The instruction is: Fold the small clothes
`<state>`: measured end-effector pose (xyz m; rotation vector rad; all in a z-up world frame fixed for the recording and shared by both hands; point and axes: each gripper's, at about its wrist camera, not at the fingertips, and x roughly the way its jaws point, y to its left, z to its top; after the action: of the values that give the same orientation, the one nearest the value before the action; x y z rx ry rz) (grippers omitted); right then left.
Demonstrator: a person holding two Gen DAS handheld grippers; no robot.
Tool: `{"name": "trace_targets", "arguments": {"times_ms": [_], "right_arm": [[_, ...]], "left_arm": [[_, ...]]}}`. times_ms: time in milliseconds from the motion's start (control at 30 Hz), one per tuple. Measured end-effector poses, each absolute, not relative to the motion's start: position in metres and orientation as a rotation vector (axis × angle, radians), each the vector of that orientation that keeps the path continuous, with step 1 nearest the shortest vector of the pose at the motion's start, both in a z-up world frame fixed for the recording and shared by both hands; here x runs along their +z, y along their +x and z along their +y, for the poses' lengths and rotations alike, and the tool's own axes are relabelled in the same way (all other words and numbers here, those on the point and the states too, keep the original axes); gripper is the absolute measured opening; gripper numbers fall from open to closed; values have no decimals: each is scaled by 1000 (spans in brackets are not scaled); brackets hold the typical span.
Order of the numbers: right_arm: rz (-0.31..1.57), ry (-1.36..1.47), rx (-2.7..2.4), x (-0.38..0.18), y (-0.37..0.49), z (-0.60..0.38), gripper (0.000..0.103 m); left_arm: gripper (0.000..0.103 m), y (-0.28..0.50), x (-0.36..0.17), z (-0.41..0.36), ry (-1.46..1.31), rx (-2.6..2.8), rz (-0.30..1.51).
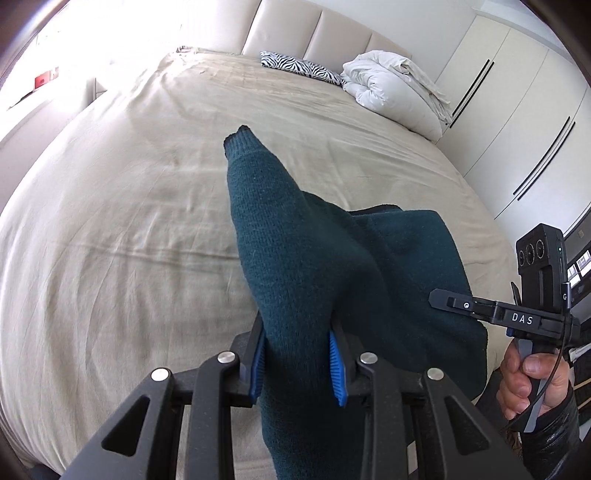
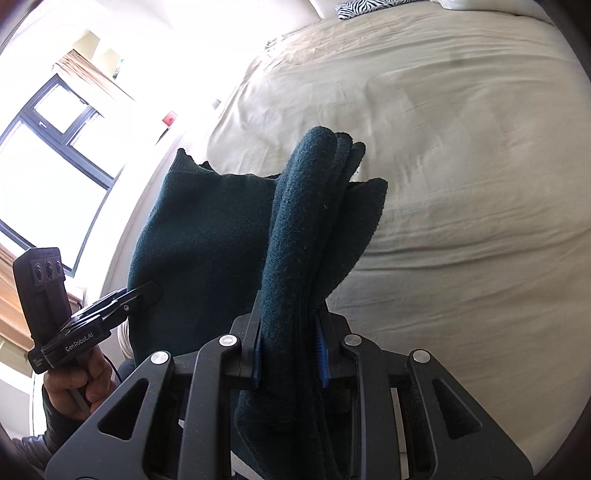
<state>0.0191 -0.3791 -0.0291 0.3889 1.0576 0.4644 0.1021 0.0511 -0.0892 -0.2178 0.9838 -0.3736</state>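
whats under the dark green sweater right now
The beige bed sheet lies below the dark green sweater, which the left hand-held gripper and right hand-held gripper hold. The sheet directly beneath it is covered from view.

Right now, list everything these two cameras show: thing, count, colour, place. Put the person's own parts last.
sweater: one, dark teal knit, held up over the bed, clamped in both grippers
bed sheet: one, beige, wrinkled, covering the bed
headboard: one, cream, padded panels, at the far end of the bed
zebra pillow: one, black and white, at the head of the bed
duvet: one, white, bundled beside the zebra pillow
wardrobe: one, cream doors with dark handles, beyond the bed's right side
window: one, dark frame, bright, left of the bed
left gripper: one, black with blue pads, shut on the sweater
right gripper: one, black with blue pads, shut on the sweater
hands: two, each gripping a handle, dark sleeves
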Motion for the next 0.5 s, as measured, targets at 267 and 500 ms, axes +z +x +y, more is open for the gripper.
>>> {"name": "trace_targets", "arguments": {"times_ms": [267, 500], "right_arm": [[1134, 681, 438, -137, 4, -394, 26], [1121, 687, 346, -127, -2, -408, 41]], "left_arm": [[45, 100, -138, 63, -224, -319, 1017], [59, 98, -140, 57, -183, -263, 1000]]}}
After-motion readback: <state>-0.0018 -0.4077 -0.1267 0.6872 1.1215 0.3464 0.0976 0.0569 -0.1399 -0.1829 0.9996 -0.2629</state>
